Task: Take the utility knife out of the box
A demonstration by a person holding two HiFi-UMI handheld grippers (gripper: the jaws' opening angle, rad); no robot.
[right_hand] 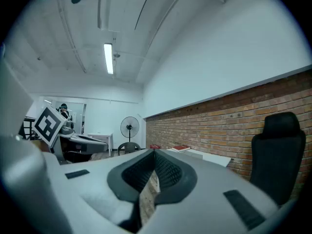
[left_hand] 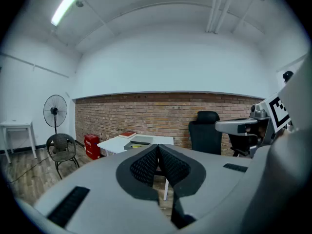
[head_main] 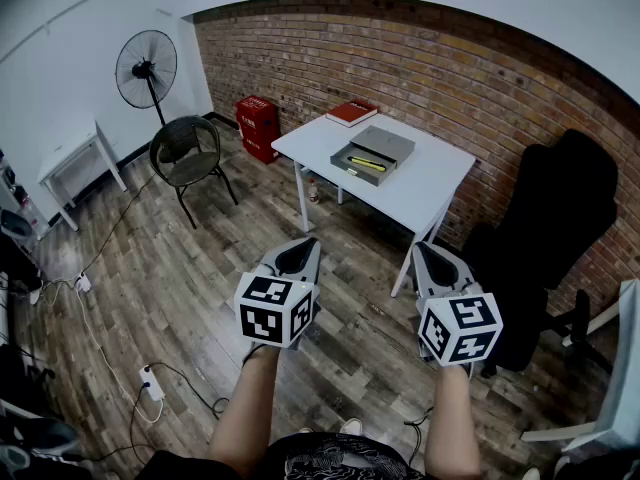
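Note:
A yellow utility knife (head_main: 367,164) lies in an open grey box (head_main: 357,159), whose lid (head_main: 382,145) rests across the far part. The box stands on a white table (head_main: 430,183) by the brick wall. Both grippers are held in the air over the wooden floor, well short of the table. My left gripper (head_main: 304,245) is shut and holds nothing; in its own view its jaws (left_hand: 157,148) meet and point toward the box (left_hand: 140,142) and knife (left_hand: 135,146). My right gripper (head_main: 424,251) points at the table's near right corner, its jaws (right_hand: 154,153) meeting at the tips, empty.
A red book (head_main: 352,112) lies at the table's far corner. A black office chair (head_main: 560,228) stands right of the table. On the left are a round dark chair (head_main: 186,154), a standing fan (head_main: 146,69), a red crate (head_main: 258,126) and floor cables with a power strip (head_main: 152,383).

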